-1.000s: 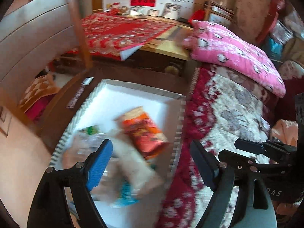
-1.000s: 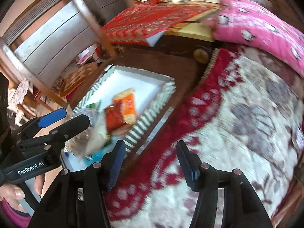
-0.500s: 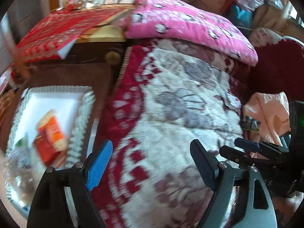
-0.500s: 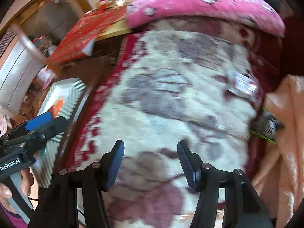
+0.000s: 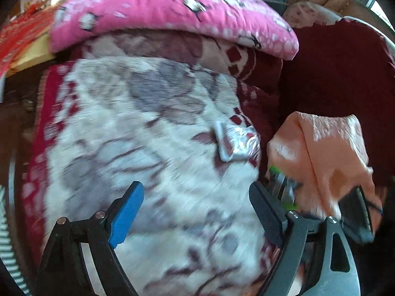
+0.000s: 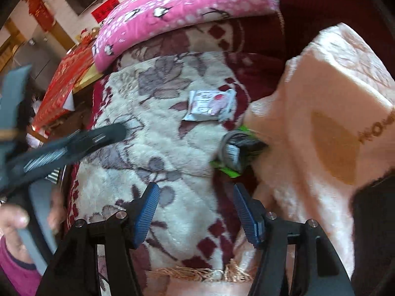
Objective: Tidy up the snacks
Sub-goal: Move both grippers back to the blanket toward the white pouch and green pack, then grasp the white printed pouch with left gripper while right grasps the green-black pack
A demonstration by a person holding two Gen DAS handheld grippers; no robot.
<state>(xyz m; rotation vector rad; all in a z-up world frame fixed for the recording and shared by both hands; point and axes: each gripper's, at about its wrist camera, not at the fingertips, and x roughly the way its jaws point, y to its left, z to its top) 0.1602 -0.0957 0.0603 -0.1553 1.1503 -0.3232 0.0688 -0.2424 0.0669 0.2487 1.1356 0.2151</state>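
Observation:
A white and silver snack packet point(image 6: 211, 106) lies flat on the floral blanket point(image 6: 158, 148); it also shows in the left wrist view point(image 5: 235, 144). A dark packet with green edges point(image 6: 237, 151) lies half tucked under the peach blanket point(image 6: 321, 128); in the left wrist view point(image 5: 284, 185) it sits by my right finger. My right gripper point(image 6: 196, 208) is open and empty, just short of the dark packet. My left gripper point(image 5: 197, 211) is open and empty above the floral blanket, and appears at the left of the right wrist view point(image 6: 74, 145).
A pink pillow point(image 5: 172, 14) lies at the back. A dark red cover point(image 5: 340, 74) lies at the right. The red tablecloth point(image 6: 64, 83) is far left. The tray's ribbed rim point(image 5: 5, 251) shows at the left edge.
Both grippers have swung right, away from the white tray with snacks, and now face the blanket. The two loose packets have come into view and closer. Both stay open.

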